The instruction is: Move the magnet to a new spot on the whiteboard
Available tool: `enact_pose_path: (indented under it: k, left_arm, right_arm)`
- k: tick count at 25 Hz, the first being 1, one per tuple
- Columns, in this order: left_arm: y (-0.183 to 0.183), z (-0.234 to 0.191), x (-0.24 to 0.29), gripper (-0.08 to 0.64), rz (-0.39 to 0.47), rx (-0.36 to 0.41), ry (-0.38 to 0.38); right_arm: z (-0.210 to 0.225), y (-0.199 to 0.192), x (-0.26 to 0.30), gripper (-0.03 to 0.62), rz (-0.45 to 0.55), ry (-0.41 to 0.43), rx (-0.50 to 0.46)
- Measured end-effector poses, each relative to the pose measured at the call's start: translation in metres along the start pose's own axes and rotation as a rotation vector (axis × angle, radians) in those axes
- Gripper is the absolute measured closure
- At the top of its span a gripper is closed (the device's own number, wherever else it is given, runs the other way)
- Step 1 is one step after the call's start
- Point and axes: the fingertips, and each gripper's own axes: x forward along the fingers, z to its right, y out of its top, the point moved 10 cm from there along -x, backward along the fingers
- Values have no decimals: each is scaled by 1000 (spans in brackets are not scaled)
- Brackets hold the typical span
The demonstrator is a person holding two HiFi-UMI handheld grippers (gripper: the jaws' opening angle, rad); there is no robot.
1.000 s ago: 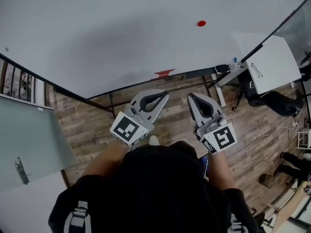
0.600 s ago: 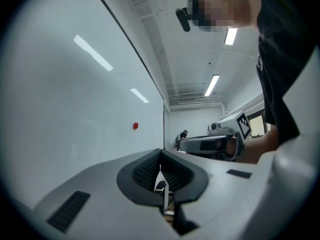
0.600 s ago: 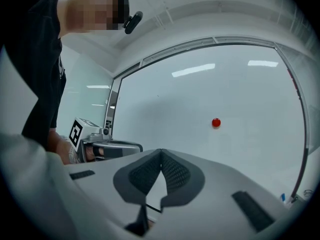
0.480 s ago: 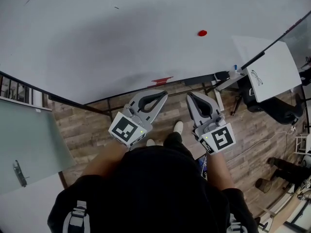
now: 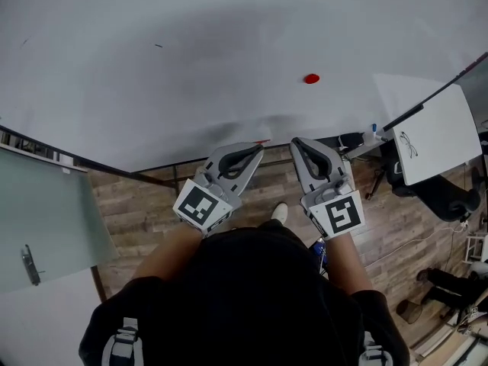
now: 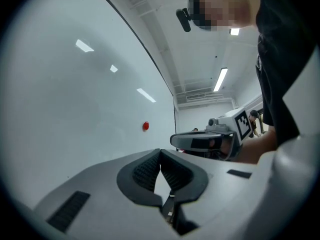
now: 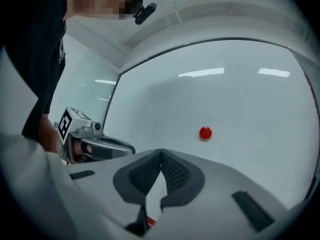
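grippers: my left gripper [image 5: 255, 149] and right gripper [image 5: 297, 143] are both closed on nothing, low before the whiteboard [image 5: 152, 59] | progress: I judge nothing done; grasp, move and release all remain | magnet [image 5: 311, 78]: small red round disc on the board, above the right gripper, untouched

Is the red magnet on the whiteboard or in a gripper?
On the board. The small round red magnet sticks to the white whiteboard, apart from the left gripper and right gripper, both shut and empty.

Whiteboard [image 5: 191, 52] bare all round magnet [image 5: 311, 78]; open air between it and right hand-held gripper [image 5: 294, 141]
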Motion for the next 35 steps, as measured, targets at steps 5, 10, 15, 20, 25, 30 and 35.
enact_pose_path:
  k: [5, 10, 15, 20, 25, 30, 35]
  left_arm:
    - [4, -5, 20, 555, 9, 18, 26]
    - [8, -11, 34, 555, 15, 25, 72]
    - [9, -15, 44, 555, 9, 28, 101]
    - [10, -16, 47, 555, 6, 31, 114]
    - [10, -12, 50, 555, 0, 37, 120]
    - [11, -14, 44, 555, -7, 36, 136]
    - [9, -15, 42, 555, -14, 34, 150]
  right_arm:
    - [21, 1, 13, 594, -13, -34, -44]
    - [42, 8, 27, 583, -18, -103, -77]
    - [61, 16, 35, 551, 13, -155, -92]
    - [71, 28, 40, 525, 80, -245, -89]
    - [76, 30, 45, 506, 94, -283, -85]
    - [76, 32, 51, 492, 97, -301, -105]
    - [74, 29, 56, 477, 85, -297, -148]
